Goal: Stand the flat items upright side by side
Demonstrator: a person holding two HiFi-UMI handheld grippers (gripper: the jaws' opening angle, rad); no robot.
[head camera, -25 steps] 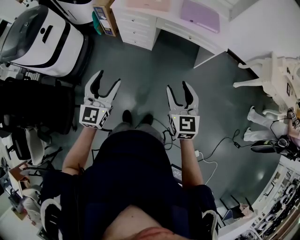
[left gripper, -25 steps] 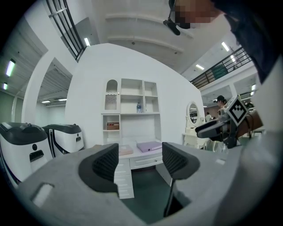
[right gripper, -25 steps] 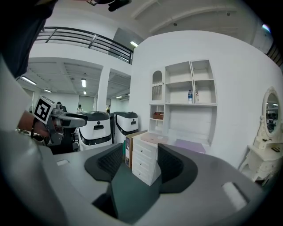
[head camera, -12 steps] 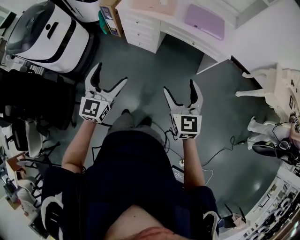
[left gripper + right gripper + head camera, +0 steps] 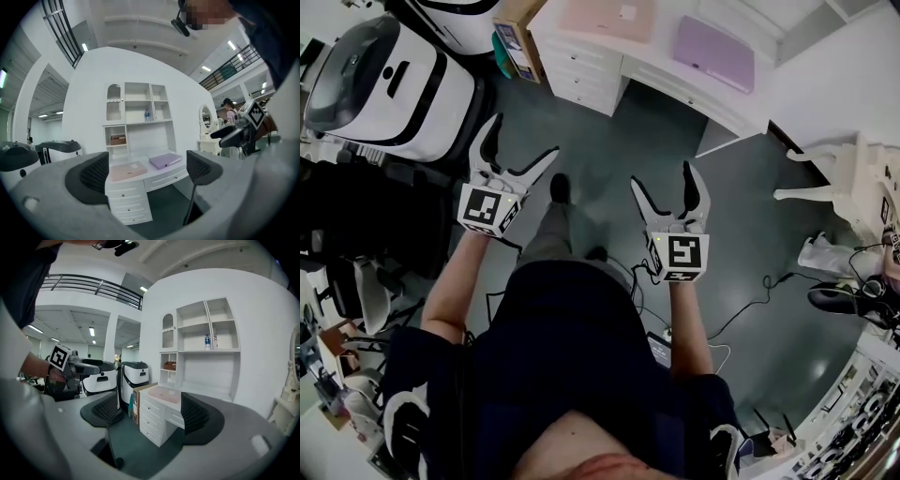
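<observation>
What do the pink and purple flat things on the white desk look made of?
Pink folder: probably matte plastic or coated card; even colour, pale label. Purple folder: likely the same; rigid thick edge. Desk: white painted wood or laminate, judging by its smooth panelled drawers.

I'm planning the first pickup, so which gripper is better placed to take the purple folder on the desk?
Probably right. The right gripper sits on the side of the purple folder; the left gripper sits toward the pink folder. Both grippers' jaws have just been opening, nothing between them.
</observation>
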